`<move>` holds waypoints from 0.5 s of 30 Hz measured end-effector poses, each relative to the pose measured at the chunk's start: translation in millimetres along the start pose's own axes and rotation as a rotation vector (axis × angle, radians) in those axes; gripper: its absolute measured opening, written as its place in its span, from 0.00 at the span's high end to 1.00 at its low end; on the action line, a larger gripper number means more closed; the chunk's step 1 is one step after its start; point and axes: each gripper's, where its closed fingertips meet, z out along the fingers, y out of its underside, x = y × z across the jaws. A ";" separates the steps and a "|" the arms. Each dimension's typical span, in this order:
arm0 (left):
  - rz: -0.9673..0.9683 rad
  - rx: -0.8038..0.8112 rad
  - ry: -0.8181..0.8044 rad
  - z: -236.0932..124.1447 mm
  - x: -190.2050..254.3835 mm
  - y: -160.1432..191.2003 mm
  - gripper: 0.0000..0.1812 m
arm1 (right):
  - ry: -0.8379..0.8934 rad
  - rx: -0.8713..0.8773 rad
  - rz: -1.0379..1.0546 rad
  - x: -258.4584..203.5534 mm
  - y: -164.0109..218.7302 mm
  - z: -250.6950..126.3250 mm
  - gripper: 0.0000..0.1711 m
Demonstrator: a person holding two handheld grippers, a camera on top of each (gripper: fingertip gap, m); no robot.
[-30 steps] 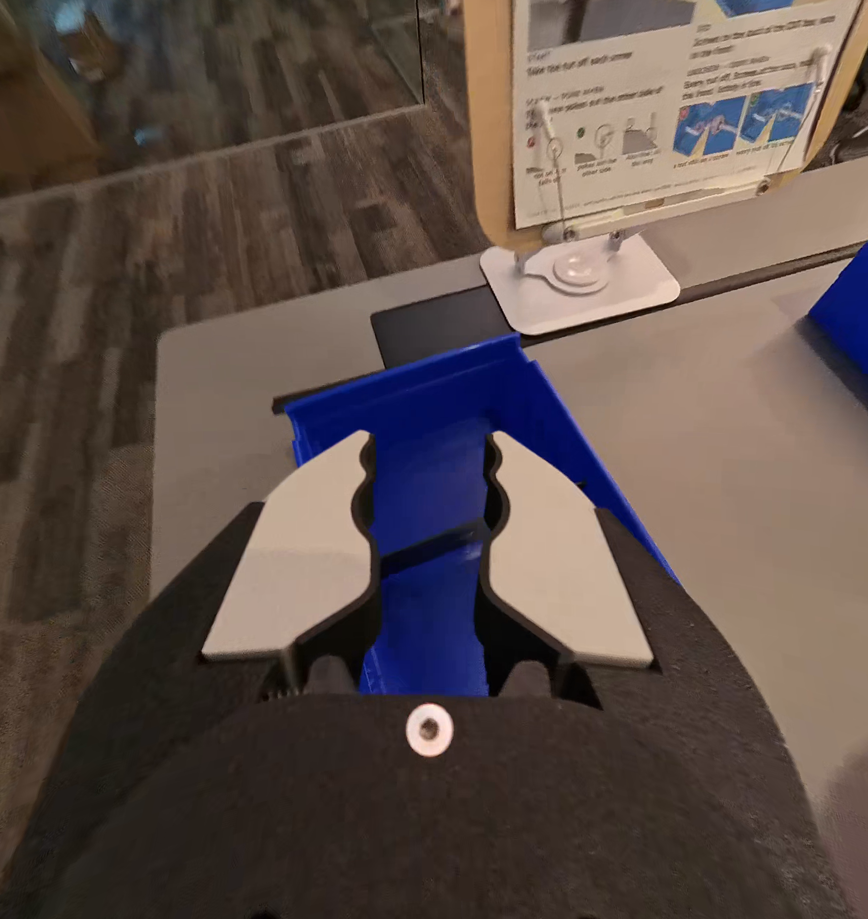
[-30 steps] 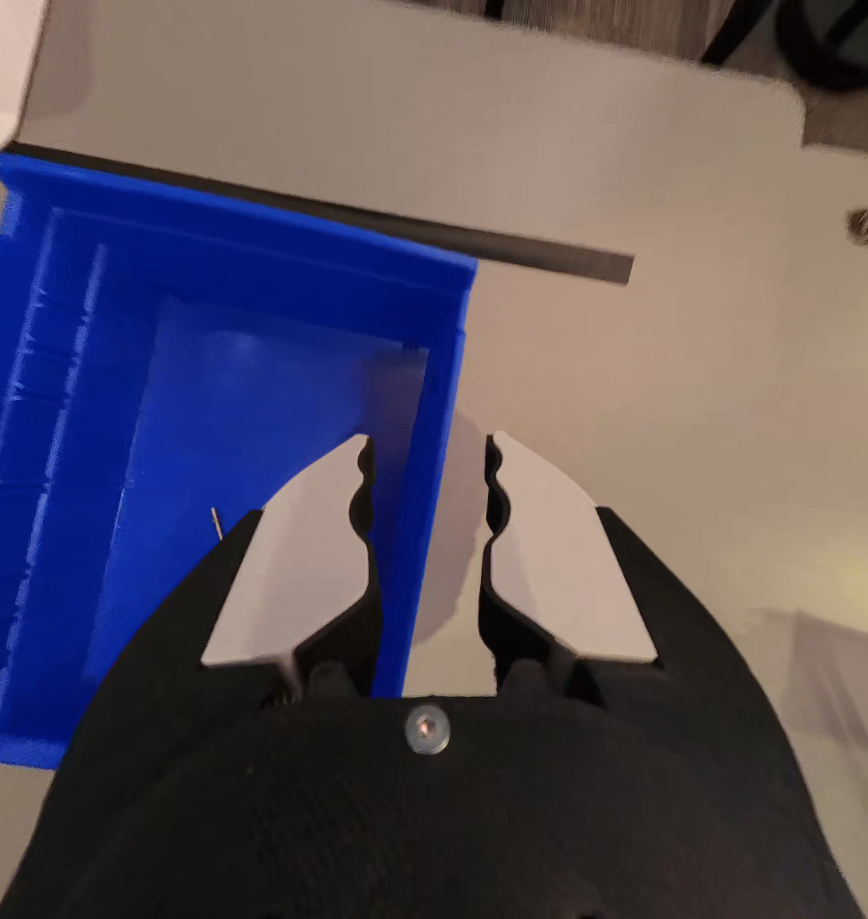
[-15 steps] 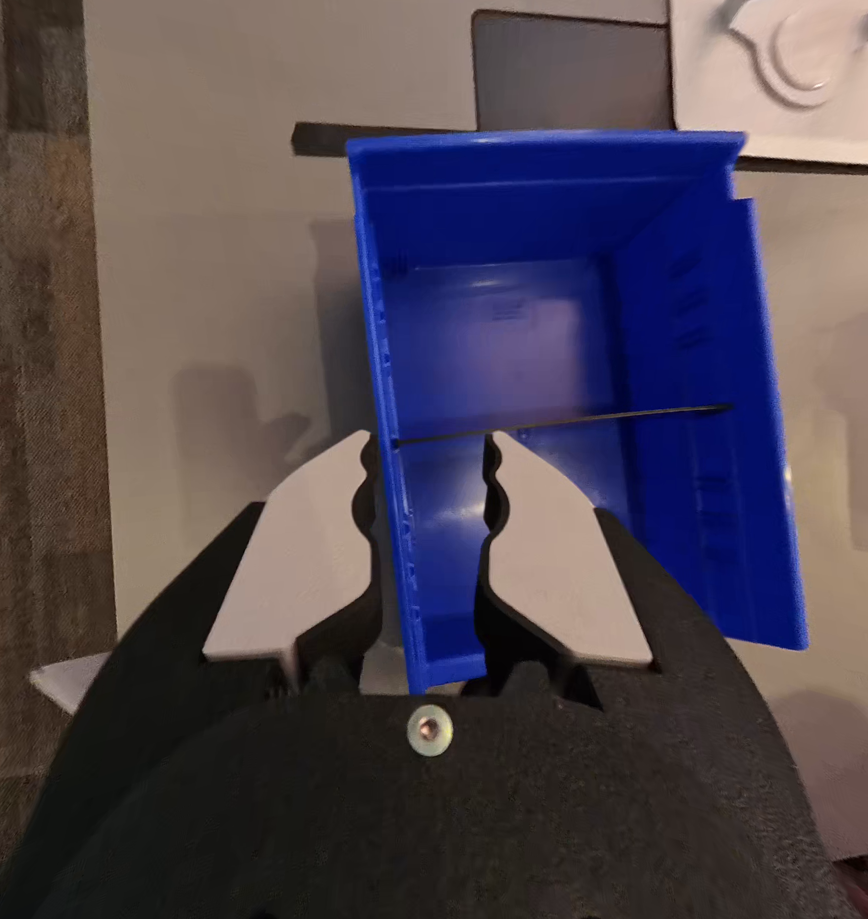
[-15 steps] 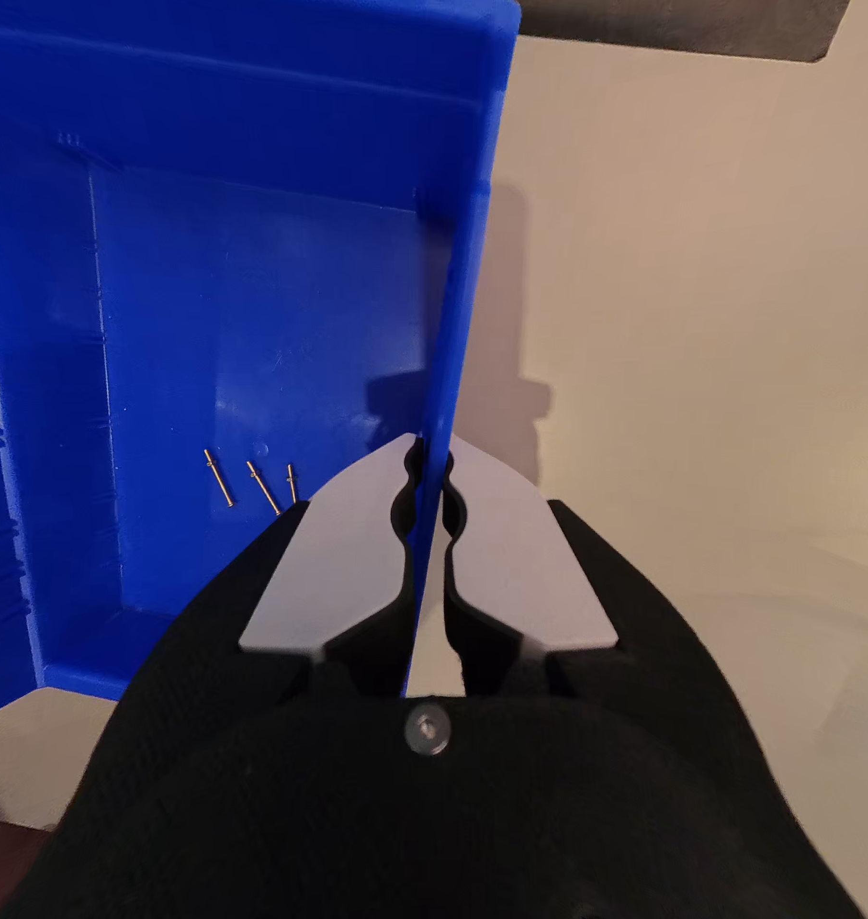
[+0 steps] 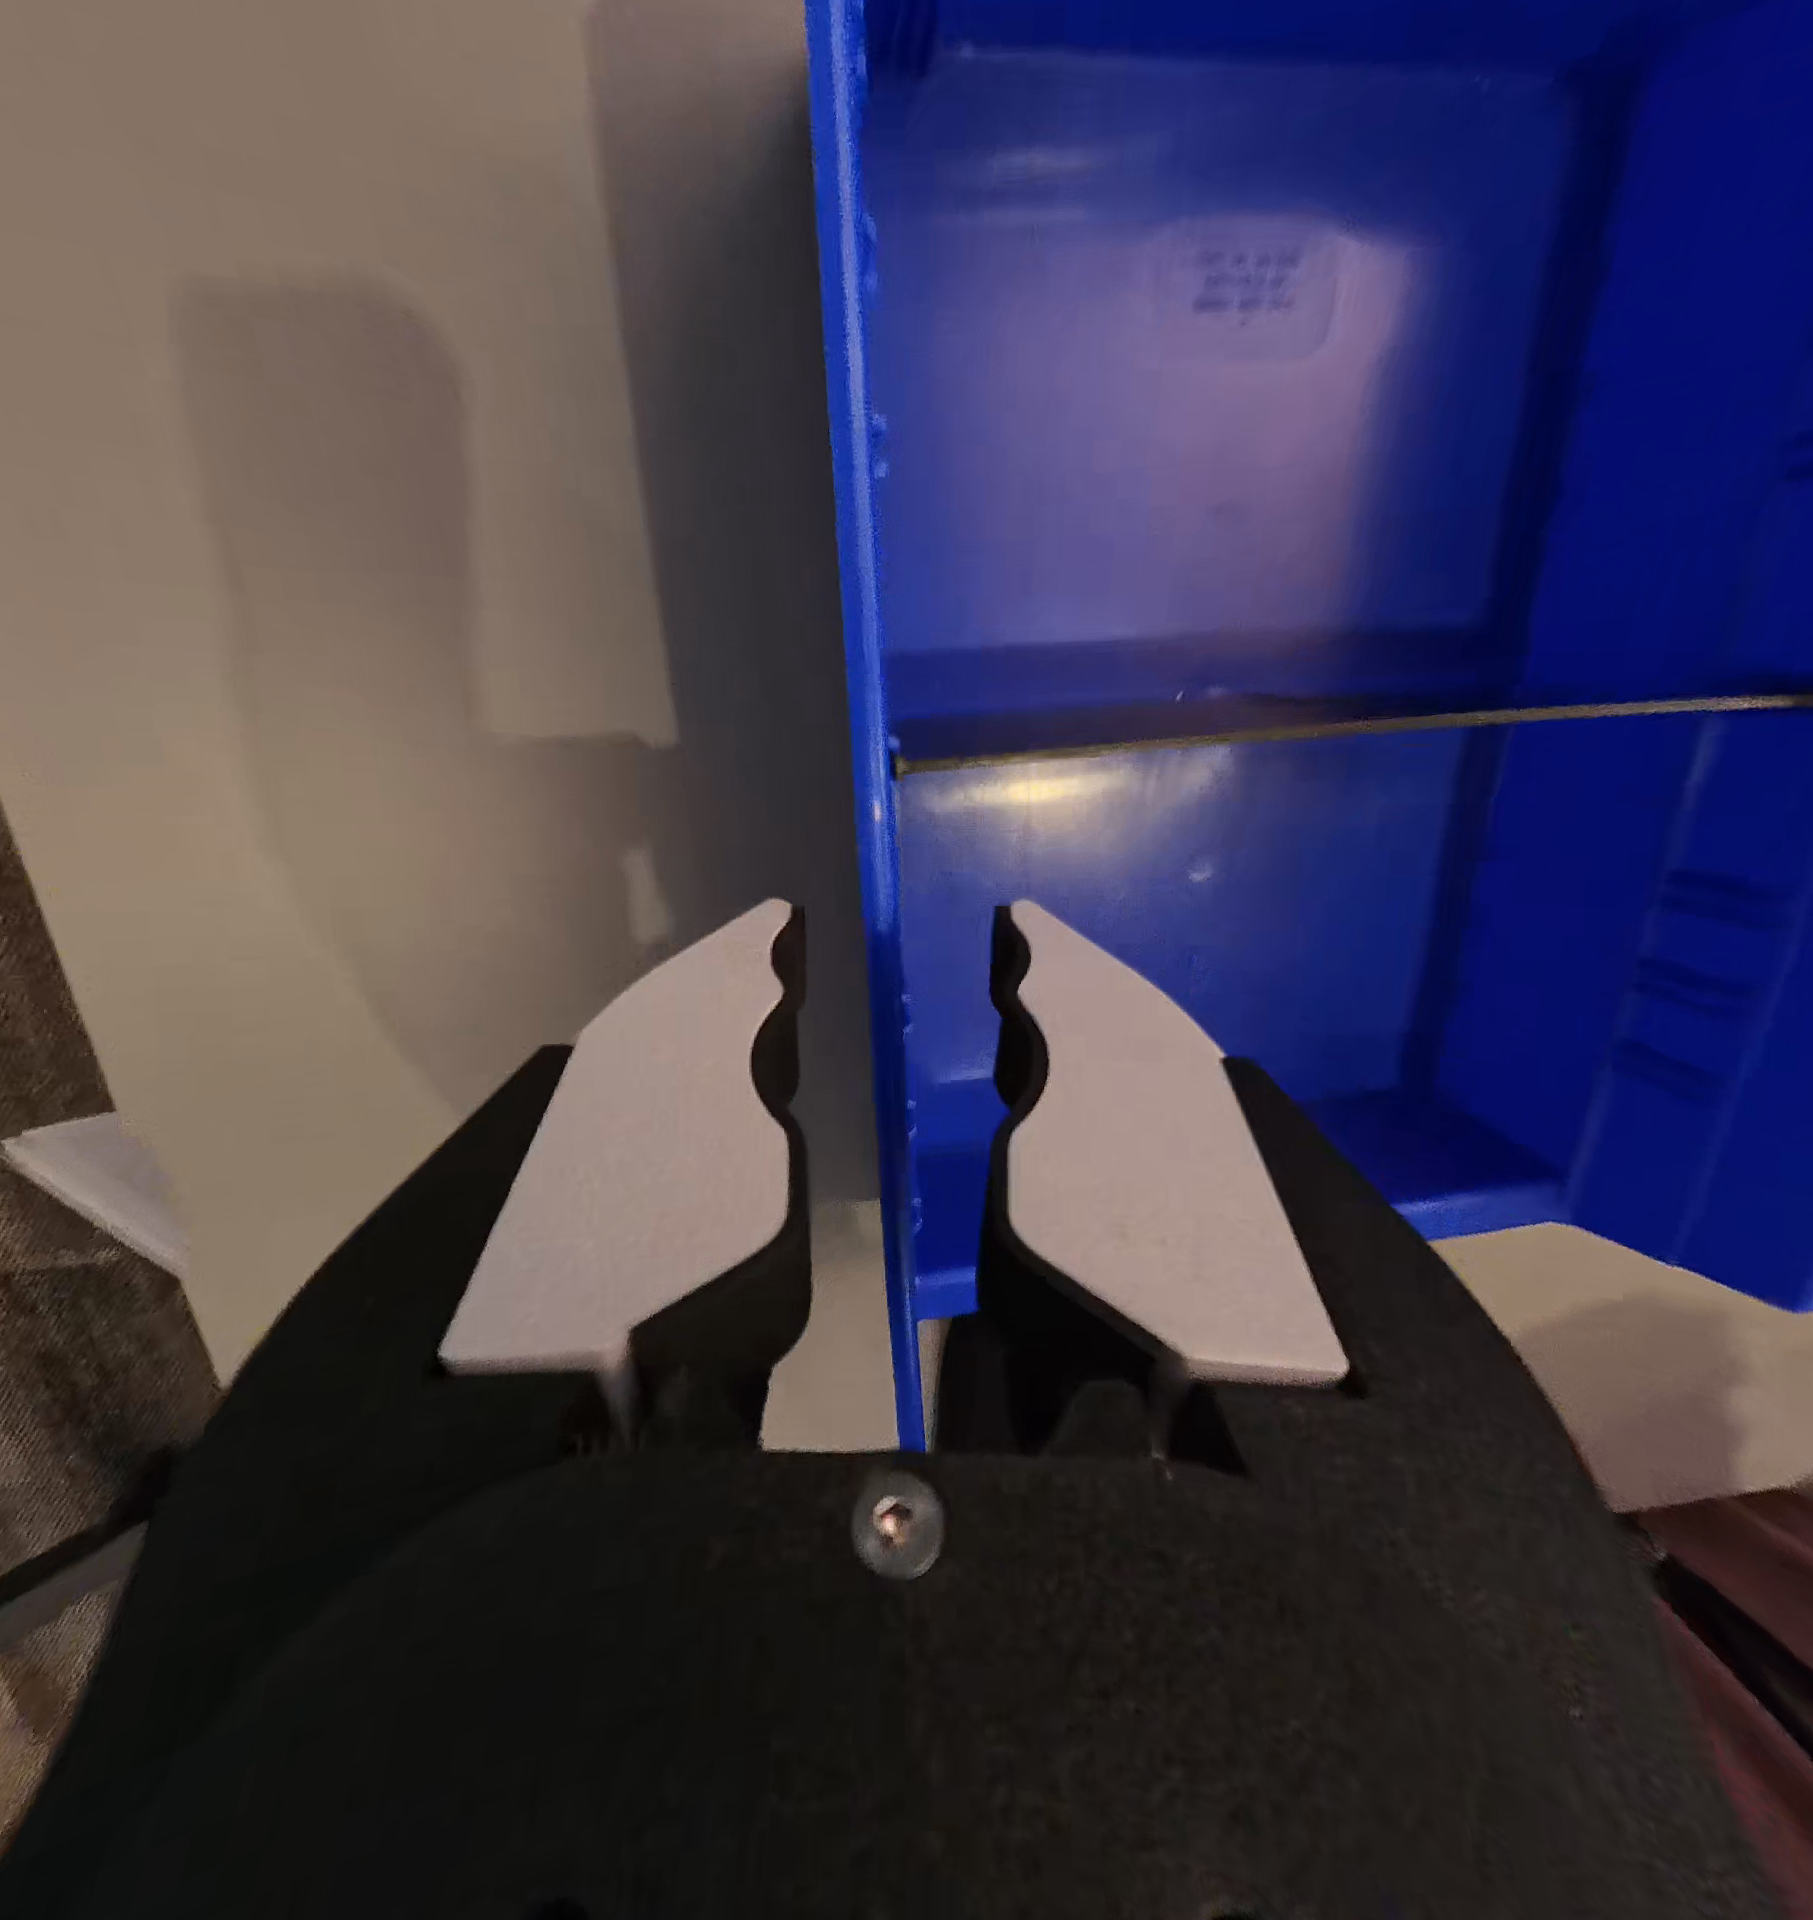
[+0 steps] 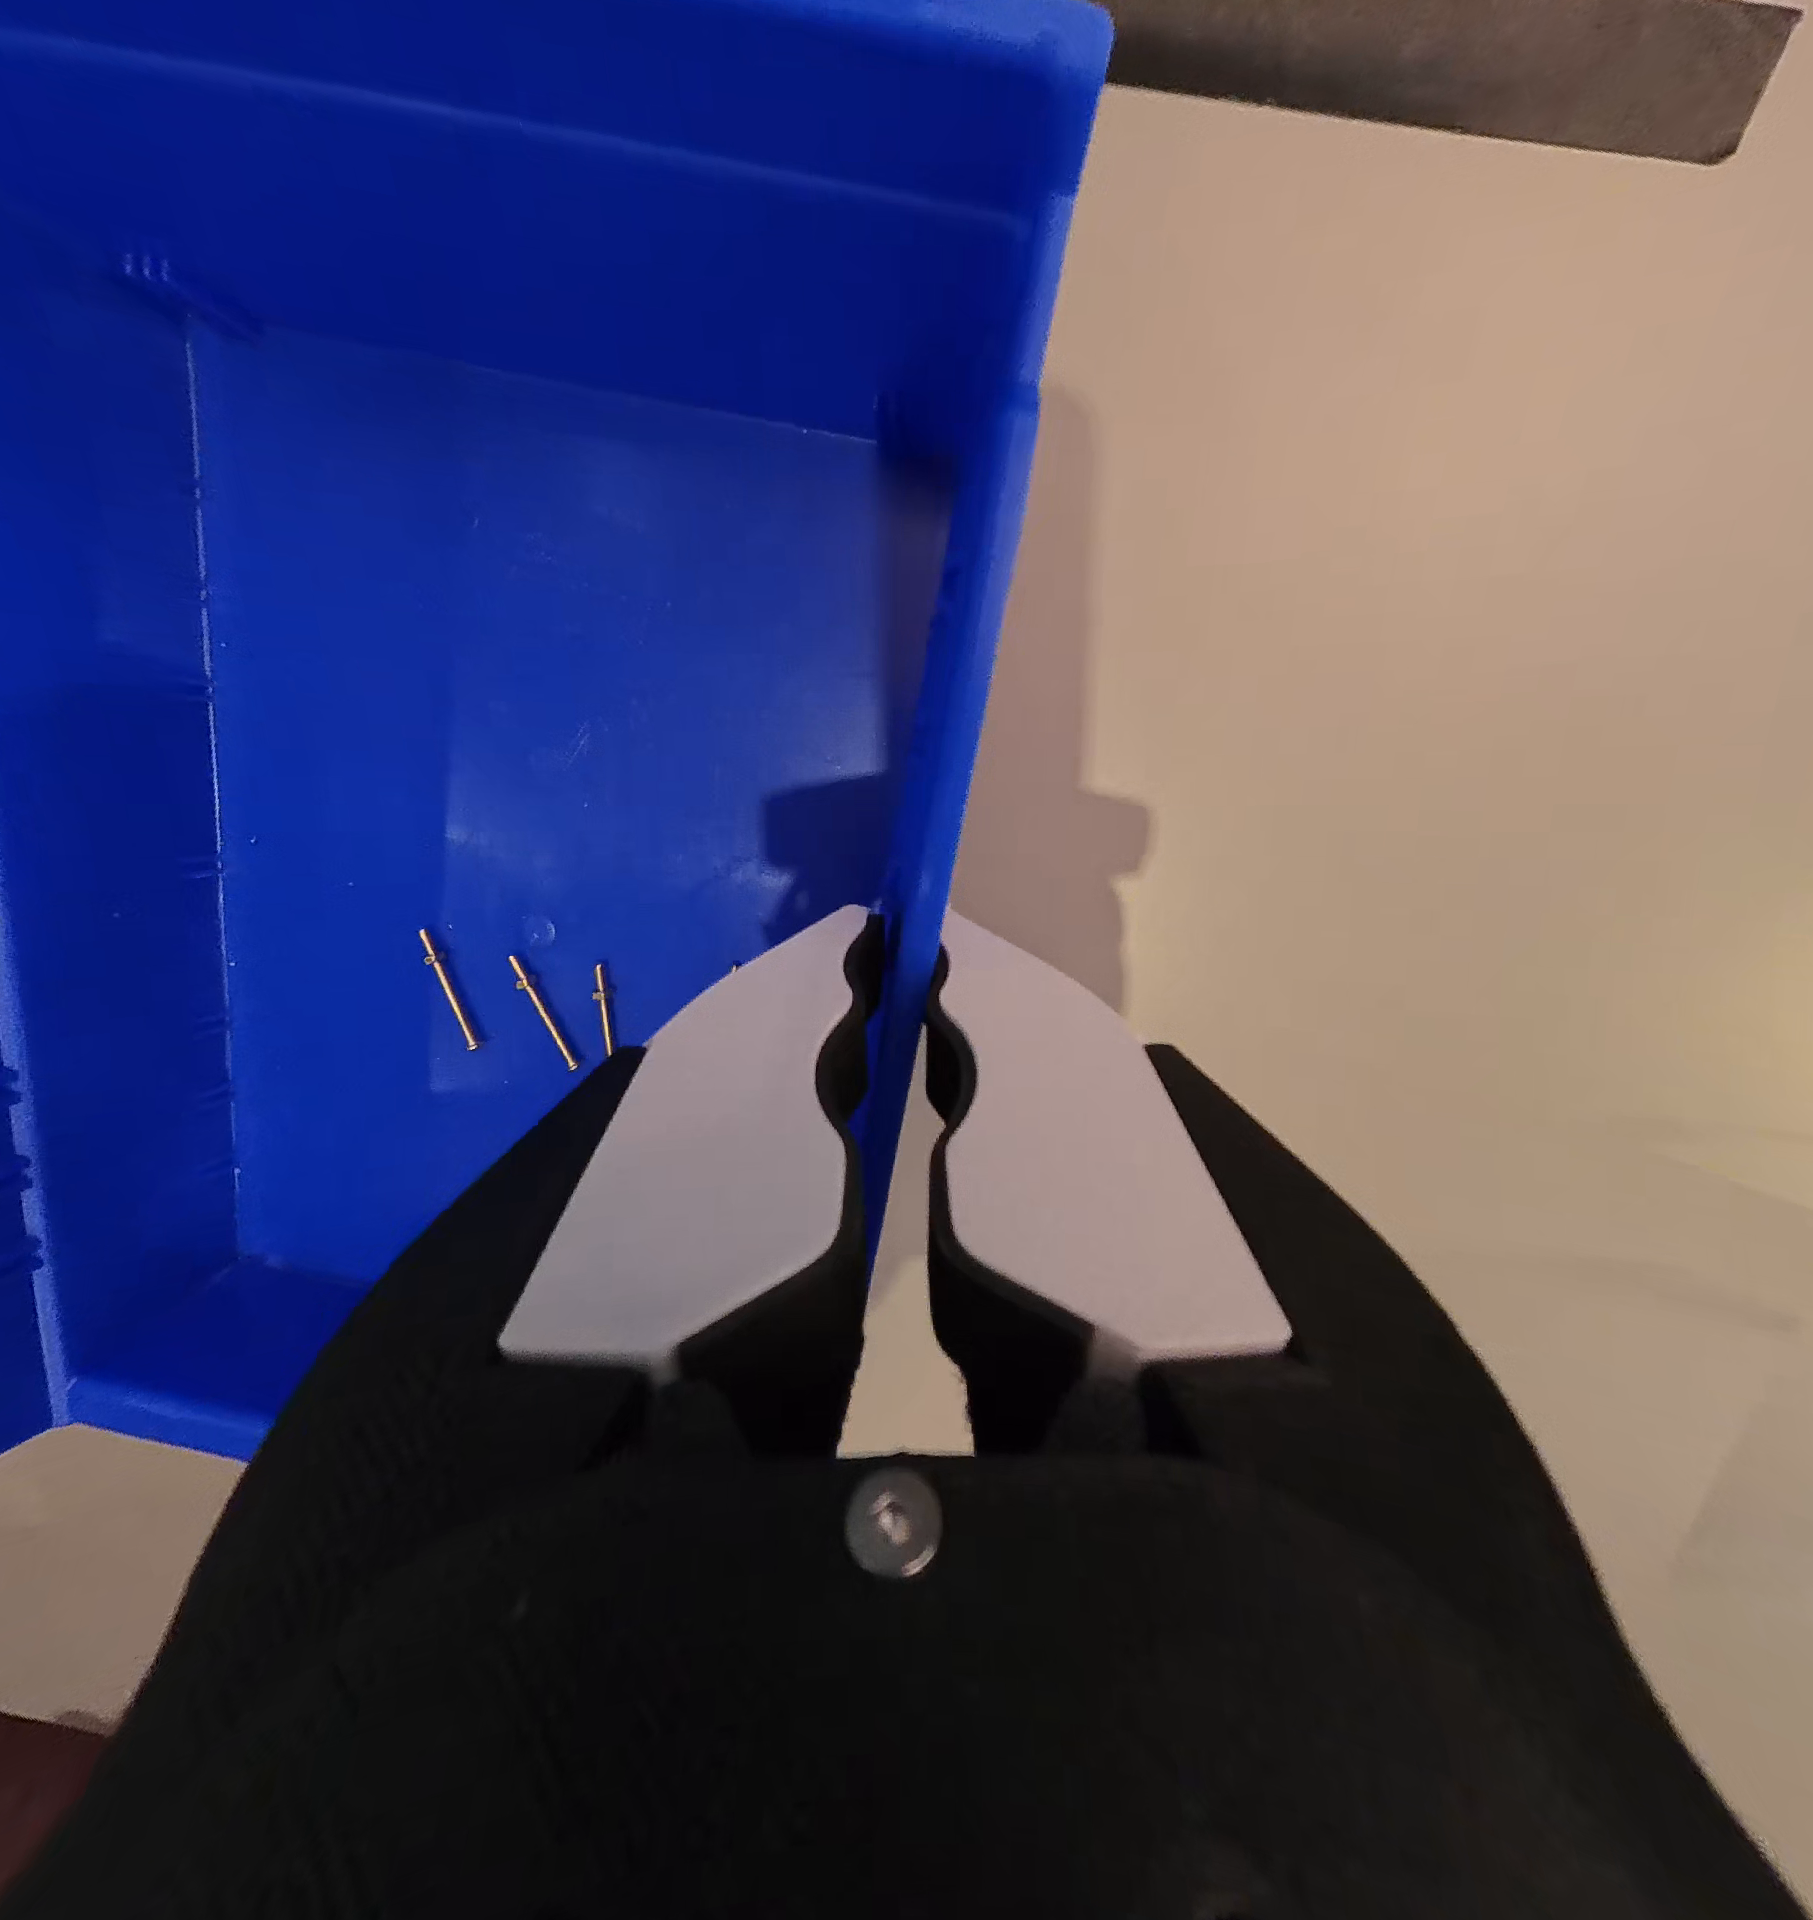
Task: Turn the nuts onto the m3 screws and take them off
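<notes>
Right tongs clamping blue bin wall, thin brass screws inside

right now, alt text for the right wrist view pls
The right gripper is shut on the right wall of a blue bin that sits on a pale table. A few thin brass screws lie on the bin floor just left of the fingers.

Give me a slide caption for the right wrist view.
Right gripper clamps blue bin's side wall; brass screws lie inside.
</notes>
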 end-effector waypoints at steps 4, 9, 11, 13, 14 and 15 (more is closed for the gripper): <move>0.000 -0.116 0.000 13.7 1.2 13.7 0.91 | -0.007 0.003 0.002 -0.2 -0.2 0.3 0.96; -0.004 -0.148 -0.010 16.8 -0.2 17.0 0.97 | -0.001 -0.011 -0.006 -0.8 1.4 2.0 0.96; 0.018 -0.173 -0.045 16.7 1.7 19.3 0.98 | 0.005 -0.022 -0.005 -1.3 1.7 3.6 0.96; 0.027 -0.197 -0.064 16.8 8.8 20.6 0.97 | 0.001 -0.023 0.000 -3.9 0.4 4.1 0.97; 0.040 -0.203 -0.061 17.3 15.1 20.1 0.97 | -0.003 -0.023 0.003 -6.1 -0.3 4.4 0.96; 0.062 -0.209 -0.055 18.1 22.8 19.5 0.97 | -0.012 -0.026 0.010 -9.0 -1.0 4.9 0.97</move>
